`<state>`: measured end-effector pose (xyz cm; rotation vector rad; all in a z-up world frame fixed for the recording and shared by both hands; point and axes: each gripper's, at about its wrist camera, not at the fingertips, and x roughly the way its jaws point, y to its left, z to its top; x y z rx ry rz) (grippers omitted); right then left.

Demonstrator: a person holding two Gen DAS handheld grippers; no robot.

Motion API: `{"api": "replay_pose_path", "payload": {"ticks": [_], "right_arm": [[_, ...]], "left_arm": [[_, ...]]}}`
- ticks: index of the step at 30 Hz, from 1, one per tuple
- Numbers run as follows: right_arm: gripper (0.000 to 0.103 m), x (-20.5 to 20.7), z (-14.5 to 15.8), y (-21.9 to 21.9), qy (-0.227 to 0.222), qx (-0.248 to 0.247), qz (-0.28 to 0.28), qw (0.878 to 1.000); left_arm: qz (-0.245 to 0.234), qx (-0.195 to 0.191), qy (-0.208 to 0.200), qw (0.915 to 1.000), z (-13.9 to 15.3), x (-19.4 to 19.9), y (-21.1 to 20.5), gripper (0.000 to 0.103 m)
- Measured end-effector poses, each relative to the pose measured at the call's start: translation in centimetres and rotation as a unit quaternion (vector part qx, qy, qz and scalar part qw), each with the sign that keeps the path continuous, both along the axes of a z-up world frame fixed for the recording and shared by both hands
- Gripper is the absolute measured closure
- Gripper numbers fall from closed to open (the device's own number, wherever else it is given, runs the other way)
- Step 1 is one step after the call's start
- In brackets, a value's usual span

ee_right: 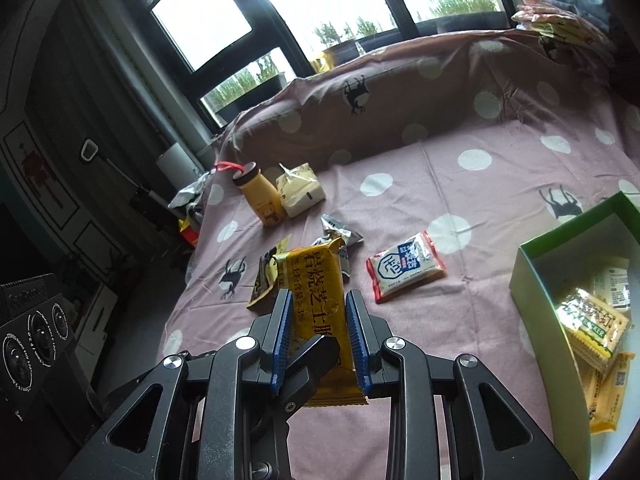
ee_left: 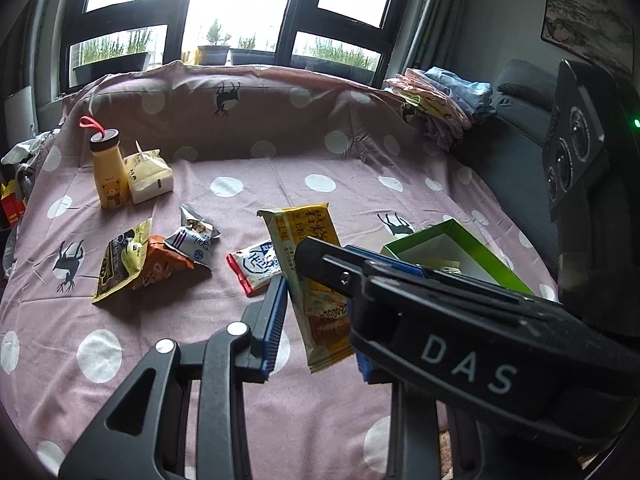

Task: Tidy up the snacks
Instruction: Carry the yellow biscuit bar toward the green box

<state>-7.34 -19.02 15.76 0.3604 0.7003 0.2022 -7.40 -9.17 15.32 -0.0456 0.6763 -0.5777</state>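
Note:
A yellow snack packet (ee_left: pixel 310 256) (ee_right: pixel 318 292) hangs above the spotted pink sheet. My right gripper (ee_right: pixel 318 312) is shut on its edges; its black body (ee_left: pixel 400 300) crosses the left wrist view. My left gripper (ee_left: pixel 316 300) has the packet between its blue fingers, with a gap on the left side, so it looks open. A green box (ee_right: pixel 532 280) (ee_left: pixel 460 236) at the right holds several cracker packets (ee_right: pixel 596 324). A red-and-white packet (ee_right: pixel 404 272) (ee_left: pixel 256 266) lies on the sheet. More packets (ee_left: pixel 160 256) lie at the left.
A yellow bottle (ee_left: pixel 108 172) and a cream pack (ee_left: pixel 150 174) stand at the back left. A pillow ridge runs along the back under the window. Folded clothes (ee_left: pixel 440 96) lie at the back right. The sheet drops off at its left edge.

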Motion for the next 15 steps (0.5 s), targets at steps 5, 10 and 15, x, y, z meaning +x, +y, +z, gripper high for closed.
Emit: {"api": "replay_pose_path", "payload": {"ticks": [5,10,15], "right_arm": [[0.073,-1.0,0.8,-2.2,-0.013,0.001,-0.024,1.0],[0.073,-1.8,1.2,-4.7,-0.022,0.01,-0.051,0.998],[0.073,-2.8,1.4,-7.1,-0.029,0.011,-0.082,0.996]], "left_arm": [[-0.02,0.002,-0.011,0.9997,0.6,-0.4,-2.3,0.074],[-0.043,0.004,-0.021,0.9989,1.0,-0.7,-4.7,0.074],[-0.076,-0.004,-0.019,0.9969,0.9,-0.7,-7.2,0.074]]}}
